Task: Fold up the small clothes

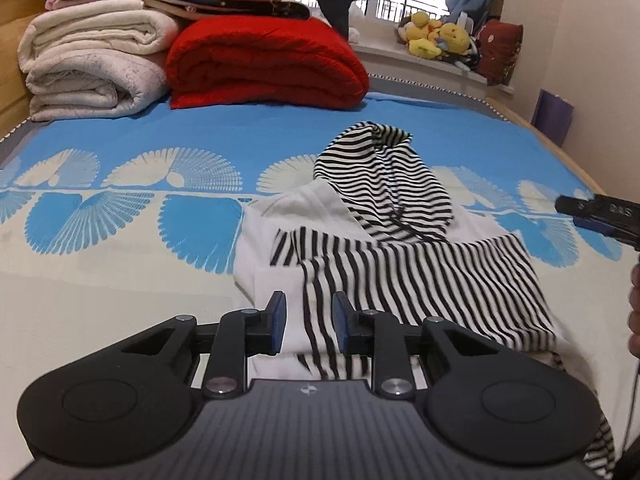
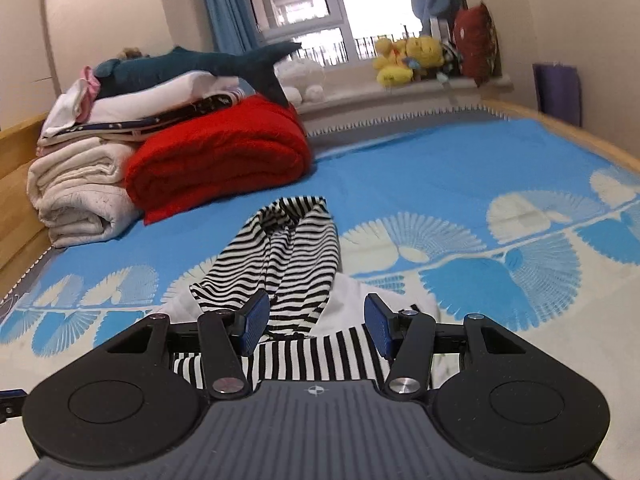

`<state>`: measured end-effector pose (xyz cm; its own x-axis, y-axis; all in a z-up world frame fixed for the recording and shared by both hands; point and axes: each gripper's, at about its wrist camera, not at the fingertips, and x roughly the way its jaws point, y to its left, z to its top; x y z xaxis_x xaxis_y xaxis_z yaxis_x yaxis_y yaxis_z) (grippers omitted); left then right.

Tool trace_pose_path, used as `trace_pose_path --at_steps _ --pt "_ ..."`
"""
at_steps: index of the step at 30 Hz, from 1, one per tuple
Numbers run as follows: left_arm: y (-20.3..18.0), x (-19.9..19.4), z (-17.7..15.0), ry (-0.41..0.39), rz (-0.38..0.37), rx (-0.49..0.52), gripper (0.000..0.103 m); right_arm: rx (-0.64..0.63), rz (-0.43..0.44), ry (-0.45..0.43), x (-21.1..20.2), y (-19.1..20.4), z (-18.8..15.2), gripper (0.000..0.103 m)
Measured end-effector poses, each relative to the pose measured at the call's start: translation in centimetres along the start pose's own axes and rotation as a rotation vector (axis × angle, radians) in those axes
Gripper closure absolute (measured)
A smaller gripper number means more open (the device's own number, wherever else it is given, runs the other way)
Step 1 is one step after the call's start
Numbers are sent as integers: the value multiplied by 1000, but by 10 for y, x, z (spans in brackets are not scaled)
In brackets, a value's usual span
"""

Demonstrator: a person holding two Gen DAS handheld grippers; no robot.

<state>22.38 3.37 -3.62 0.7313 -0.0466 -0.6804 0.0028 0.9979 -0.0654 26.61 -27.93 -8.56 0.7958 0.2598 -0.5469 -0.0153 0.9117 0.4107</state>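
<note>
A small white hooded top [image 1: 280, 216] with a black-and-white striped hood and sleeves lies on the blue and cream bed cover [image 1: 120, 216]. One striped sleeve is folded across its front. My left gripper [image 1: 310, 314] hovers over the garment's near edge, its blue pads a narrow gap apart with nothing pinched between them. In the right wrist view the same top [image 2: 288, 248] lies just ahead of my right gripper [image 2: 316, 320], which stands open above the striped sleeve. The right gripper's tip [image 1: 580, 210] also shows at the right edge of the left wrist view, beside a hand [image 1: 634, 312].
A rolled red blanket [image 1: 268, 64] and stacked cream quilts [image 1: 92, 64] sit at the bed's far left, with a plush shark [image 2: 208, 64] on top. Yellow plush toys [image 2: 408, 58] line the windowsill. A wooden bed frame [image 2: 560, 120] and a purple object [image 1: 554, 116] border the right side.
</note>
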Motion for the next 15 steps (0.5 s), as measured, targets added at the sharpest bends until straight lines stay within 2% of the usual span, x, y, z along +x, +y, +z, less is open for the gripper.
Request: trace_pose_path --at_steps 2,8,10,11,12,13,15 --pt "0 19 15 0 5 13 75 5 24 22 11 -3 2 48" --pt "-16 83 77 -40 0 73 79 22 -10 64 35 -17 5 49" --pt "-24 107 102 -50 -8 70 91 36 -8 66 38 -24 9 50" --pt "-26 119 116 -53 -27 57 92 43 -1 73 39 -27 10 54" --pt "-30 132 130 -58 -44 48 92 50 10 76 40 -30 12 66" --pt "-34 145 144 -65 -52 47 92 57 19 75 40 -33 14 72" --pt "-44 174 169 -67 -55 52 92 61 12 64 38 -39 18 75"
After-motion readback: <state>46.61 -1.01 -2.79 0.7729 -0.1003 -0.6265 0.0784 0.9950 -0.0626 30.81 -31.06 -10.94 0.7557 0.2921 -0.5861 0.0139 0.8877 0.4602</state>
